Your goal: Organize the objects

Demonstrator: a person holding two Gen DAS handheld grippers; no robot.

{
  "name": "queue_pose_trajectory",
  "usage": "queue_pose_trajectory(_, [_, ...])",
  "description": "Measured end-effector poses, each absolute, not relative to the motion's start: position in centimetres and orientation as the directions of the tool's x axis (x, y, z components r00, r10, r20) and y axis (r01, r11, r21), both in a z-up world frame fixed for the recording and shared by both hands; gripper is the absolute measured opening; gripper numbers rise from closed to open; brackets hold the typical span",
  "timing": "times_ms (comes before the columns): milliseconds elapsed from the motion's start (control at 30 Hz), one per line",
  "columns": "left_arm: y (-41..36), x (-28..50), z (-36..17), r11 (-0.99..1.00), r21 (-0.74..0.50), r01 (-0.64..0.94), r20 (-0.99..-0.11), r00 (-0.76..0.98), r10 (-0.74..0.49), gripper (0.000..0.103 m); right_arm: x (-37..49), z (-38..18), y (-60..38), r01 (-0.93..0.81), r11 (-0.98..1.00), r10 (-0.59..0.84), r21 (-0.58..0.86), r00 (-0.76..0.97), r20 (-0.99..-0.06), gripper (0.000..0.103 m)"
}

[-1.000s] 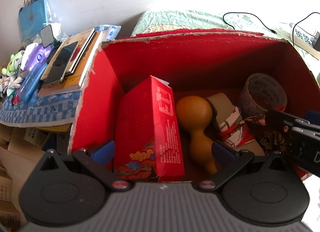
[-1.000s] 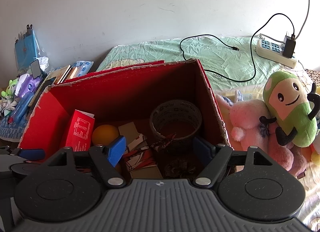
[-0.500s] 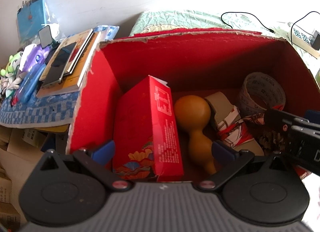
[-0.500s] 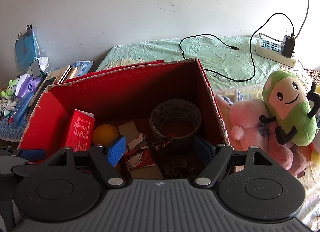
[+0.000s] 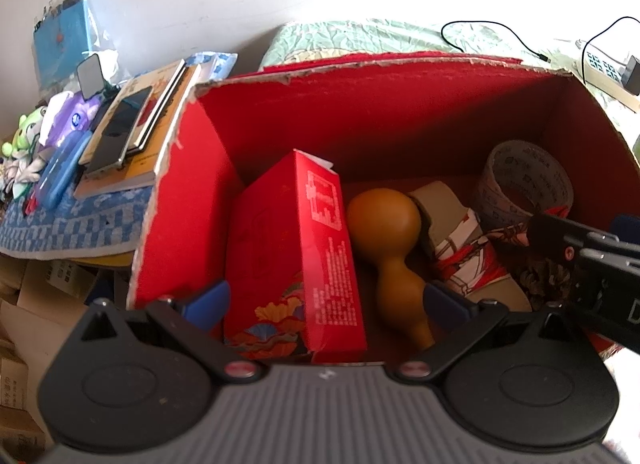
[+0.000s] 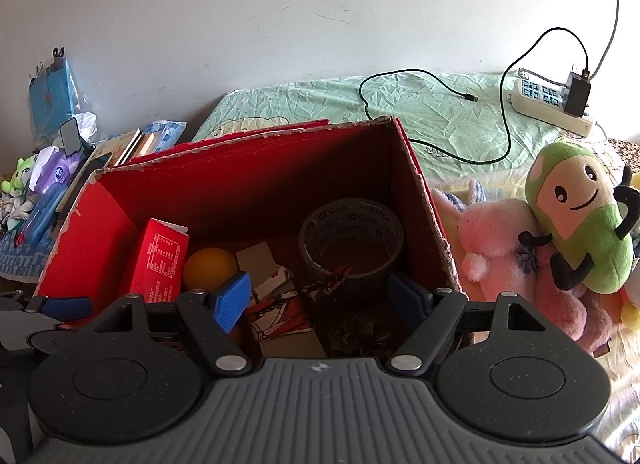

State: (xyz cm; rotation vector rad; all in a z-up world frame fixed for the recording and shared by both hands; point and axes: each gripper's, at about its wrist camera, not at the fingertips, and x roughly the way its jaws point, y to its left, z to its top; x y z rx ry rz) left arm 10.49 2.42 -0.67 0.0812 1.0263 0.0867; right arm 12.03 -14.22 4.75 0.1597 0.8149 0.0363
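A red cardboard box (image 5: 188, 200) (image 6: 424, 200) stands open on a bed. Inside lie a red carton (image 5: 296, 256) (image 6: 156, 260), an orange gourd (image 5: 392, 248) (image 6: 208, 268), a printed paper packet (image 5: 464, 248) (image 6: 280, 304), a tape roll (image 5: 524, 180) (image 6: 352, 236) and a pine cone (image 6: 360, 336). My left gripper (image 5: 326, 300) hangs open over the box's near left part, its fingers either side of the carton and gourd, apart from them. My right gripper (image 6: 322, 298) is open above the packet and pine cone, holding nothing.
A side table (image 5: 60, 216) at the left carries books, a phone (image 5: 120, 132) and small toys. On the bed to the right lie a pink plush (image 6: 516, 248), a green plush (image 6: 576, 216), a black cable (image 6: 440, 104) and a power strip (image 6: 552, 104).
The left wrist view has shifted slightly, with the box a little further left in frame. The right gripper has held still. Both stay open.
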Motion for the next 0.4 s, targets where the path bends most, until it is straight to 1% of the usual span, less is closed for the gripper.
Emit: queue_pose_trajectory(400, [2.56,10.51,-0.38,0.997,0.07,-0.028,-0.838,0.541,0.074,0.1,12.12,4.82,-14.21,0.033,0.987,0.092,0.158,0.687,-0.721,0.079])
